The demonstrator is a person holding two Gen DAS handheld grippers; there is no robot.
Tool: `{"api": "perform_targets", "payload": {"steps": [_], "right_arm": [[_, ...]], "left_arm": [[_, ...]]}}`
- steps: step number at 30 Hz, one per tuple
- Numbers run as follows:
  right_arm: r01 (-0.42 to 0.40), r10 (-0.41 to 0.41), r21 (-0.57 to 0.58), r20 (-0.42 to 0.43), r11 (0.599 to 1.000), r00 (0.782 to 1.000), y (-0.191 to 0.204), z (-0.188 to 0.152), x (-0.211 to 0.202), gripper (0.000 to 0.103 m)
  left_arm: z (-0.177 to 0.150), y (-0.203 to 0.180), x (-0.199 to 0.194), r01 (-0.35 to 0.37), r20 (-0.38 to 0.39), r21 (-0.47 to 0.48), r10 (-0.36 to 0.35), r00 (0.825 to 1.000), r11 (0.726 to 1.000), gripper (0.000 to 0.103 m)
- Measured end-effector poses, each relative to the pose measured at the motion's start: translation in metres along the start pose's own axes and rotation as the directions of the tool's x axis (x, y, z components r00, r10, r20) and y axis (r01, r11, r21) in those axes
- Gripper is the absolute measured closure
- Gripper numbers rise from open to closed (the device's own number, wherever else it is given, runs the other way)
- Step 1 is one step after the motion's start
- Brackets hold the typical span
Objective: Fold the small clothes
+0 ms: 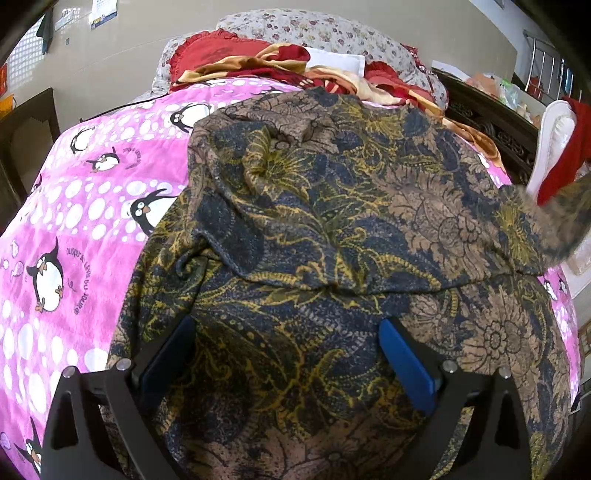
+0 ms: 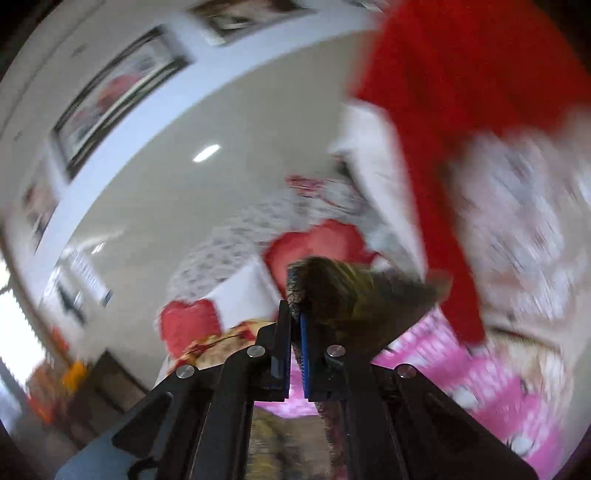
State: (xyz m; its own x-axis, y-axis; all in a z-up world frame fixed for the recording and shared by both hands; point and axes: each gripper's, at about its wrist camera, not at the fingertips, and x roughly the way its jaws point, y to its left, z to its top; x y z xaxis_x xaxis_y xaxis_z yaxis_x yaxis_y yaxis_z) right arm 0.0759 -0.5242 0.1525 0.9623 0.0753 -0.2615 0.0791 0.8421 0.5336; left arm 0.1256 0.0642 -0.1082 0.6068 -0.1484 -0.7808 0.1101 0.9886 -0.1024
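A brown, navy and yellow floral garment (image 1: 332, 229) lies rumpled on a pink penguin blanket (image 1: 74, 206) that covers the bed. My left gripper (image 1: 291, 339) hovers low over the garment's near part, open, its blue pads (image 1: 406, 362) spread wide with cloth between them. At the right edge a blurred part of the garment (image 1: 569, 221) rises off the bed. In the blurred right wrist view, my right gripper (image 2: 297, 321) is shut on a corner of the garment (image 2: 351, 295), held high above the pink blanket (image 2: 424, 369).
Floral pillows (image 1: 314, 33), red cushions (image 1: 218, 51) and a red-and-gold cover (image 1: 332, 81) pile up at the bed's head. Dark carved furniture (image 1: 491, 125) and a white chair with a red cloth (image 1: 565, 155) stand at the right. The red cloth (image 2: 443, 92) hangs close to my right gripper.
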Motion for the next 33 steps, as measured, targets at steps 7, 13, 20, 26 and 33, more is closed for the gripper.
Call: {"api": "perform_targets", "payload": {"steps": [7,13,20,26,33], "right_arm": [[-0.257,0.22,-0.149,-0.224,0.955,0.949,0.149,-0.071,0.062,0.094],[-0.346,0.237,-0.137,-0.498,0.928,0.834,0.211,-0.261,0.153,0.094],[-0.256,0.03,-0.28,-0.618,0.925,0.786,0.208,-0.399,0.176,0.092],[-0.242,-0.037,-0.392,-0.584,0.887,0.811,0.203,-0.387,0.136,0.072],[-0.159,-0.193,-0.505,-0.576,0.848,0.794,0.16,-0.386,0.097,0.072]], "left_arm": [[0.022,0.019,-0.031,0.123,0.042,-0.12,-0.118,0.992,0.985,0.003],[0.059,0.036,-0.061,0.189,0.105,-0.156,-0.175,0.979,0.969,0.003],[0.058,0.023,-0.036,0.275,0.026,-0.096,-0.273,0.962,0.957,0.003],[0.066,-0.022,-0.006,0.376,-0.037,-0.02,-0.376,0.926,0.927,0.003],[0.059,-0.035,0.034,0.474,-0.123,-0.081,-0.481,0.868,0.877,0.005]]}}
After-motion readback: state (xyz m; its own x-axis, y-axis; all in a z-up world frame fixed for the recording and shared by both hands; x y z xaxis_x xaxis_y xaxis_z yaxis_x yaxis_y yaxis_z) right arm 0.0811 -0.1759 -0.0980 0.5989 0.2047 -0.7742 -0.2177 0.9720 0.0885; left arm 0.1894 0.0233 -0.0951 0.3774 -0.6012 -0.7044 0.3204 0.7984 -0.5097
